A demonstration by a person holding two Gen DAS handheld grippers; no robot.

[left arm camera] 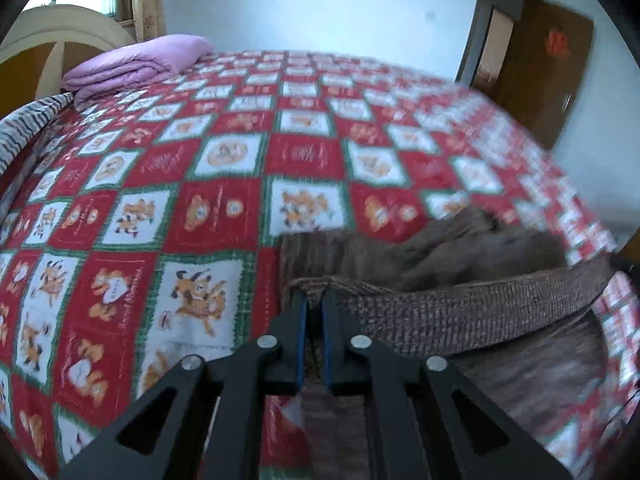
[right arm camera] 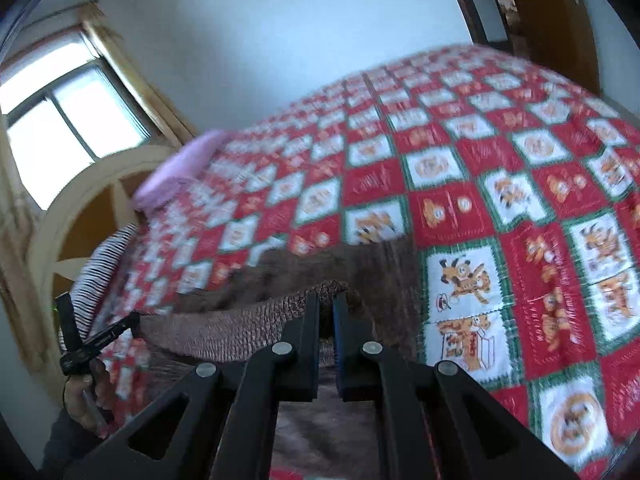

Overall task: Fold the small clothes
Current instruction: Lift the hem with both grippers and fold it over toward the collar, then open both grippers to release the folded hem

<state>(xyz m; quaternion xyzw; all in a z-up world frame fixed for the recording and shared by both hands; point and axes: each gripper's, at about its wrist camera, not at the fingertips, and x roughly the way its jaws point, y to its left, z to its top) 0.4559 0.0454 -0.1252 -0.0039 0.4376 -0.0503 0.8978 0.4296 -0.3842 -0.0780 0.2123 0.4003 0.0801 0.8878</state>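
A brown knit garment (left arm camera: 460,252) lies partly on the bed, its ribbed band (left arm camera: 460,312) lifted and stretched between the two grippers. In the left wrist view, my left gripper (left arm camera: 314,300) is shut on the band's left corner, with cloth pinched between the blue pads. My right gripper (right arm camera: 326,300) is shut on the other end of the band (right arm camera: 224,332), which drapes over its fingertips. The garment's body (right arm camera: 320,264) trails onto the bedspread behind. At the far left of the right wrist view, the left gripper (right arm camera: 136,318) shows with a hand (right arm camera: 80,396) holding it. Both views are motion-blurred.
A red, white and green checked bedspread (left arm camera: 160,160) with cartoon prints covers the bed. A folded purple blanket (left arm camera: 136,64) and a striped pillow (left arm camera: 24,124) lie by the arched headboard (right arm camera: 80,208). A window (right arm camera: 68,120) is behind it, and a wooden door (left arm camera: 532,64) stands at the far right.
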